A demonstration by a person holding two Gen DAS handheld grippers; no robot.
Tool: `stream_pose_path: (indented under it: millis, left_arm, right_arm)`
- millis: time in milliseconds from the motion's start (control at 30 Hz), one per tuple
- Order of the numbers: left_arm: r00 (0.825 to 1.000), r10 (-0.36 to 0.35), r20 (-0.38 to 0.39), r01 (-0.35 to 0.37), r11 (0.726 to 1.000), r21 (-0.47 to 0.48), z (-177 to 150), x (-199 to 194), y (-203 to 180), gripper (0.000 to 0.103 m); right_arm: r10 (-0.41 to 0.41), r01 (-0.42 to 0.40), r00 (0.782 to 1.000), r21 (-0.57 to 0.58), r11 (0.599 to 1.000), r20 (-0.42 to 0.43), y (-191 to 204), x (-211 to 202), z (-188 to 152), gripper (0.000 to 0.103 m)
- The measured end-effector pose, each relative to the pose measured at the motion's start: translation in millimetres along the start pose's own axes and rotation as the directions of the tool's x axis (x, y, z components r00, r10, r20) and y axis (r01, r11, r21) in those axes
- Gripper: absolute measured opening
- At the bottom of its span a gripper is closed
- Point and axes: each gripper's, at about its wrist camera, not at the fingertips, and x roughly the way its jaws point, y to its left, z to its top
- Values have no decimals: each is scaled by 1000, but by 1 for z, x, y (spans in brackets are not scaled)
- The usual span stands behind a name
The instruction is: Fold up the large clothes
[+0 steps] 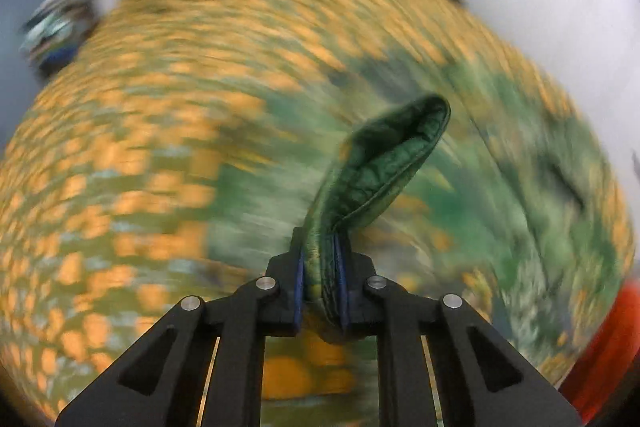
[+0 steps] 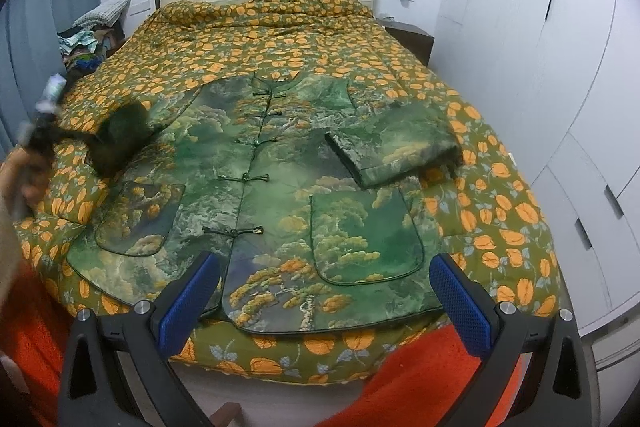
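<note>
The green printed jacket [image 2: 280, 187] is lying flat and buttoned on the orange-flowered quilt [image 2: 500, 219], right sleeve [image 2: 400, 147] already folded across. The left gripper [image 1: 322, 263] is pinching the left cuff [image 1: 384, 163]; slipping padding risks dropping it short. The right gripper [image 2: 328, 291] is hovering spread, holding nothing.

Left tongs [image 1: 322, 267] are clamped tight, blue pads pinching a green cuff [image 1: 384, 163] between them, angled downward. Right tongs [image 2: 328, 291] sit wide apart at the near edge, nothing between the pads, also pitched down.
</note>
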Motion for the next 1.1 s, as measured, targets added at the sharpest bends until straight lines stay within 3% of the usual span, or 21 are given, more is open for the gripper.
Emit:
stream_pose_path:
  millis: [67,133,167,233,267,300,333,400,467,500,533,567,600,667,767,800,867,900,933,1000,1100]
  left_arm:
    - [996,73,44,-68,991,-119,10,-27,64,13]
    - [978,203,48,-186,951,-247,11,-46,131,14]
    - [962,273,23,-253,919,-302,5,-52,162,18]
    - [902,424,-87,-421,813,-402,-16,-55,219,39]
    - [862,484,-149,-497,752,-433,-31,-58,240,43]
    - [839,507,-199,-536,704,-467,-51,-63,257,48]
    - [847,488,-213,-523,688,-502,-67,-67,263,50]
    - [908,367,-204,-416,717,-560,-99,-72,257,50]
    - [965,192,-177,-259,797,-546,-116,-63,218,58]
    - [983,66,-173,-147,845,-514,-124,-53,189,67]
    - [982,-62,-179,-33,875,-483,-125,-38,157,74]
    - [964,-188,-188,84,887,-454,-128,-25,130,76]
    - [924,-316,-215,205,885,-418,-133,-7,89,77]
    - [877,-393,-278,287,890,-353,-133,21,33,77]
    - [843,-387,-373,292,912,-288,-135,68,-12,81]
    - [803,-420,-423,310,900,-306,-139,85,-26,75]
    - [760,-468,-451,337,877,-342,-134,93,-44,33]
    - [766,-461,-448,343,882,-323,-133,90,-52,20]
    - [787,-433,-439,328,897,-296,-131,85,-57,16]
    - [823,-386,-418,277,914,-297,-126,74,-59,14]
    - [862,-349,-368,213,908,-362,-126,63,-38,13]
  right_arm:
    - [10,-10,1000,-12,1000,2,6,1,0,103]
    - [21,-21,1000,-21,1000,1,11,2,-1,103]
    - [26,-26,1000,-24,999,1,13,3,-1,103]
    - [33,-33,999,-27,999,6,17,2,-1,103]
    - [34,-34,999,-27,999,10,18,1,-1,103]
    - [34,-34,999,-27,999,13,18,0,-1,103]
    - [32,-31,999,-27,999,15,18,0,-1,103]
    - [26,-26,1000,-26,999,9,18,1,-2,103]
    - [23,-24,1000,-26,999,-12,18,7,-2,103]
    - [25,-26,999,-27,999,-21,19,10,-2,103]
    - [31,-32,999,-28,999,-28,20,12,-2,103]
    - [40,-41,999,-32,999,-29,23,13,0,103]
    - [49,-50,999,-43,998,-23,27,13,1,103]
    - [61,-62,998,-70,996,-6,36,9,3,103]
    - [79,-77,997,-104,992,21,45,1,3,103]
    - [79,-76,997,-110,991,24,46,-1,2,103]
    - [65,-61,998,-114,992,28,43,-4,-2,103]
    - [50,-47,998,-106,993,28,38,-5,-4,103]
    - [38,-36,999,-94,995,28,34,-6,-5,103]
    - [21,-19,1000,-65,998,21,25,-4,-7,103]
    - [13,-14,1000,-13,1000,-10,11,5,-8,103]
